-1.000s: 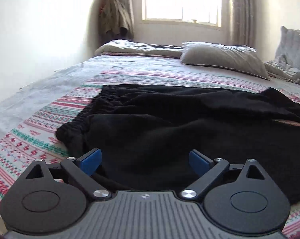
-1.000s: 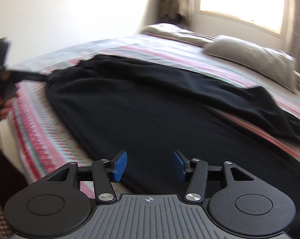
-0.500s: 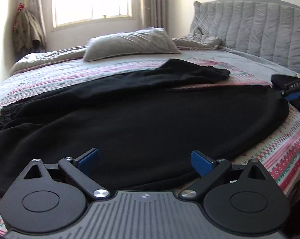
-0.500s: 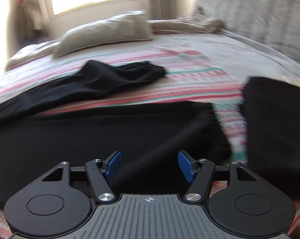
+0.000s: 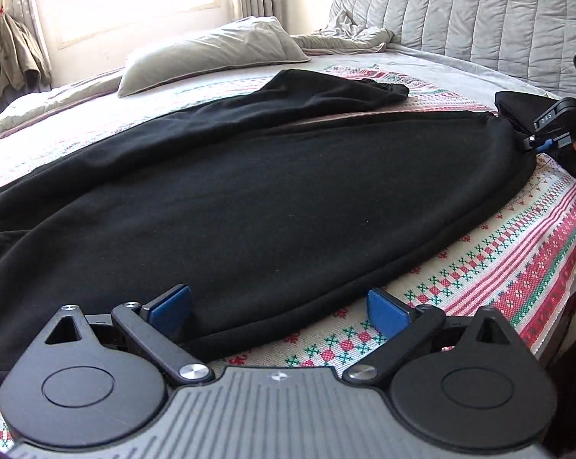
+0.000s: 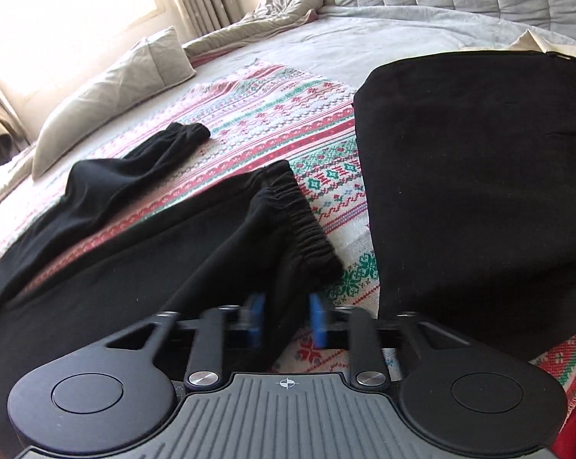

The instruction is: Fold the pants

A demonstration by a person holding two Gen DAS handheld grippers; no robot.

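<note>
Black pants lie spread across the patterned bedspread, one leg running toward the headboard side, the other leg beyond it. My left gripper is open over the near edge of the pants, with fabric between its blue pads. My right gripper is closed on the near leg just behind its elastic cuff. The far leg's cuff lies flat further back. The right gripper also shows in the left wrist view, at the leg end.
A folded black garment lies right of the cuff. A grey pillow and rumpled grey blanket lie near the window. A padded grey headboard stands at the far right. The bed edge runs close on the right.
My right gripper has moved along the leg to its cuff end and closed on the fabric. My left gripper has swung right along the pants edge and stays open.
</note>
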